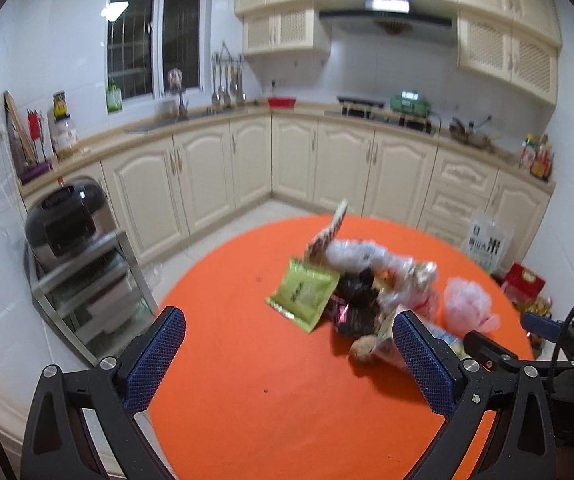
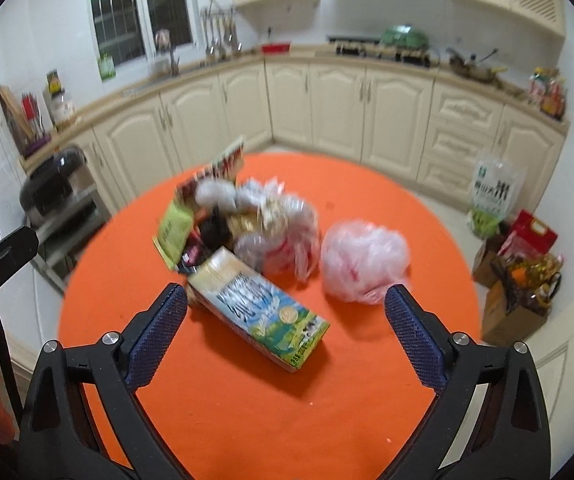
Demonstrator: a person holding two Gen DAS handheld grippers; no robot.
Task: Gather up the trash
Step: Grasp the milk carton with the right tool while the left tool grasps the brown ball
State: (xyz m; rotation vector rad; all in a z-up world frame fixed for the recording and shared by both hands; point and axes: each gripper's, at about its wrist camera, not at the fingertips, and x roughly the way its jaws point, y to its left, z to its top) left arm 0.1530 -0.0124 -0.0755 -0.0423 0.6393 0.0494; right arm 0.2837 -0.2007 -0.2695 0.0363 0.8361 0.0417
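Observation:
A heap of trash lies on the round orange table point(image 1: 247, 360) point(image 2: 227, 400): a green packet point(image 1: 303, 294) point(image 2: 175, 230), dark wrappers point(image 1: 353, 304), clear plastic bags point(image 2: 283, 236), a crumpled pinkish bag point(image 1: 469, 304) point(image 2: 363, 256) and a milk carton point(image 2: 263, 314) on its side. My left gripper point(image 1: 287, 364) hangs open above the table, short of the heap, with nothing between its fingers. My right gripper point(image 2: 285, 334) is open too, and the carton lies just ahead between its blue pads point(image 2: 159, 336).
Cream cabinets and a worktop run around the back walls. A rice cooker point(image 1: 63, 220) sits on a metal rack left of the table. Bags and boxes point(image 2: 519, 264) stand on the floor at the right. The other gripper's tip point(image 1: 487, 350) shows at the right edge.

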